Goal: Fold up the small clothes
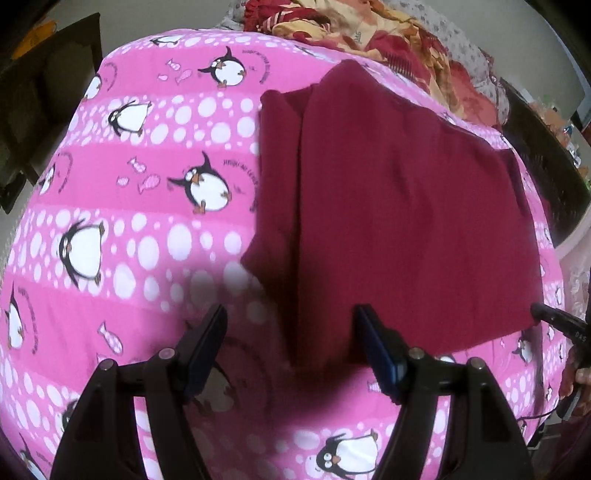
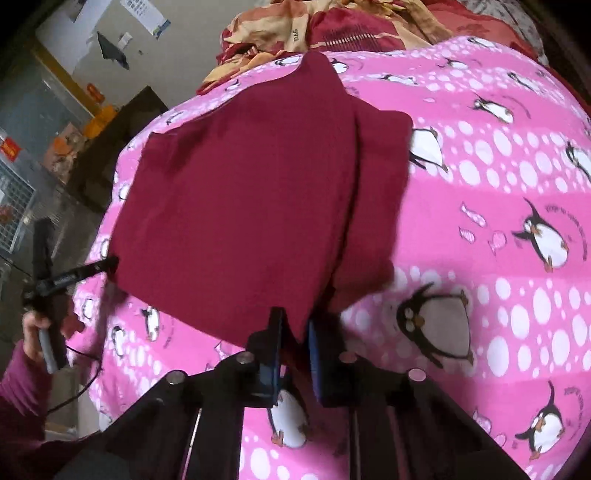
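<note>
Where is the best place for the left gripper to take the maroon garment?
Probably the near edge of the maroon garment, approached low from the near side. It lies flat on the penguin sheet, so only a free edge lets a finger slide under, and this edge sits between the open fingers of the left gripper.

A bed under a pink penguin sheet (image 1: pixel 140 206) carries everything; a maroon cloth (image 1: pixel 399 206) lies folded flat on it, ahead of the left fingers and partly between them; a red and cream blanket (image 1: pixel 369 33) is heaped on the bed beyond the cloth's far edge
</note>
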`<state>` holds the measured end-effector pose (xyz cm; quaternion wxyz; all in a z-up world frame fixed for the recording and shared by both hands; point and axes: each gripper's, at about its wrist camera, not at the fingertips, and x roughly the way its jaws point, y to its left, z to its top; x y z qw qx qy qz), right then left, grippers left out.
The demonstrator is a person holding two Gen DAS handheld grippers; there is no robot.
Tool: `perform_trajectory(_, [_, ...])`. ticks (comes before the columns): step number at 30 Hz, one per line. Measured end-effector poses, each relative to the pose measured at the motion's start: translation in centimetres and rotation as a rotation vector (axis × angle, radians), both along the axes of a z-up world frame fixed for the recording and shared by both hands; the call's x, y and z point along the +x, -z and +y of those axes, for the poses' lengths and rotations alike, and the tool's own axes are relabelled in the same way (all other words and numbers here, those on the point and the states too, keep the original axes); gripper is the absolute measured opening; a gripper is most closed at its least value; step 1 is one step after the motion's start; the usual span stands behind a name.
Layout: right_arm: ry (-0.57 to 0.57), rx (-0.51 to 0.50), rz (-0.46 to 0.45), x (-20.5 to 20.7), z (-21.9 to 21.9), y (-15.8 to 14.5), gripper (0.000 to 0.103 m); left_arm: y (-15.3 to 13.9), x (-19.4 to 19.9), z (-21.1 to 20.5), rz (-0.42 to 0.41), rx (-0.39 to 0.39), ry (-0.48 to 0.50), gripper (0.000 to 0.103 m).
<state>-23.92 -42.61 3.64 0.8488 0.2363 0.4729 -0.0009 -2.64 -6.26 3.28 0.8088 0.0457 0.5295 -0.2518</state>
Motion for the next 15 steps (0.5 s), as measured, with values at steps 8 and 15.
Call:
perform_trajectory(8, [-0.010,-0.010,0.024,-1.2,0.4,-0.7,0.010,-0.4,-0.7,1.2,-0.005,-0.012,-0.031,0.071])
perform_trajectory(15, [0.042,-0.106,-0.060,1.6,1.0,-5.4,0.050,-1.3,-0.8,0.8,-0.096,0.051,-0.033,0.071])
